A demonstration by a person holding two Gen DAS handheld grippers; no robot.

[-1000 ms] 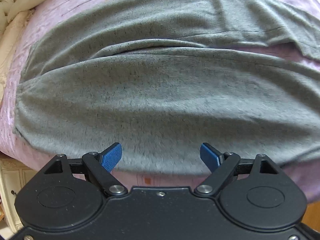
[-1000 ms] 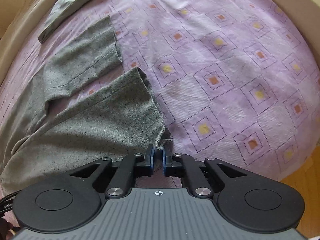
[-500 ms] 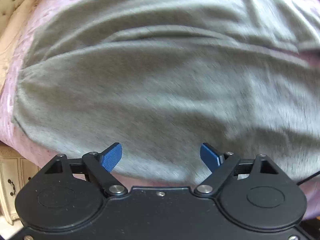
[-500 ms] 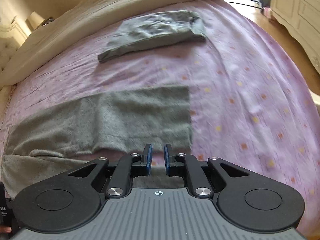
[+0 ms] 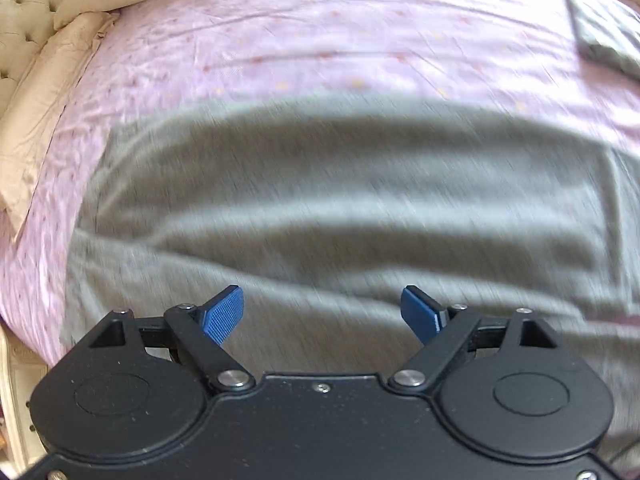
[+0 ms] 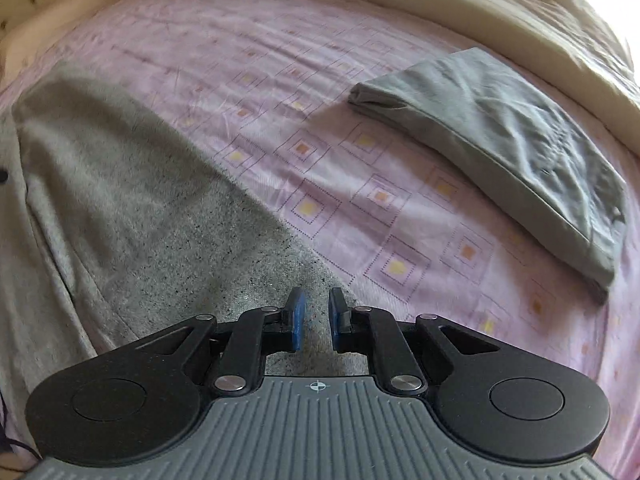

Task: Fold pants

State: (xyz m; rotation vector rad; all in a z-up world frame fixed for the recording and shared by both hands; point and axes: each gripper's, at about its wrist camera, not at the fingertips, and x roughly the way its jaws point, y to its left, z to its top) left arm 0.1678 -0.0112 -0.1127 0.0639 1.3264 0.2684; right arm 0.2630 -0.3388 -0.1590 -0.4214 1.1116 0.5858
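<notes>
Grey speckled pants (image 5: 340,200) lie flat across the pink patterned bed sheet (image 5: 320,40), blurred by motion in the left wrist view. My left gripper (image 5: 322,304) hovers over their near part, its blue pads (image 5: 224,314) wide apart with nothing between them. In the right wrist view the pants (image 6: 140,208) fill the lower left, their straight edge running diagonally over the sheet (image 6: 320,80). My right gripper (image 6: 316,308) stands above that edge with a narrow gap between its pads; the cloth lies beneath them, not pinched.
A second grey garment (image 6: 500,140), folded, lies at the right of the bed, also seen as the folded garment (image 5: 608,32). A cream duvet (image 6: 400,8) runs along the far side. A cream pillow (image 5: 48,100) and a tufted headboard (image 5: 24,0) are at the left.
My right gripper has let go of the pant-leg hem, parted slightly, rolled and swept sideways. The left gripper moved across the pants, still wide open; more sheet shows beyond them.
</notes>
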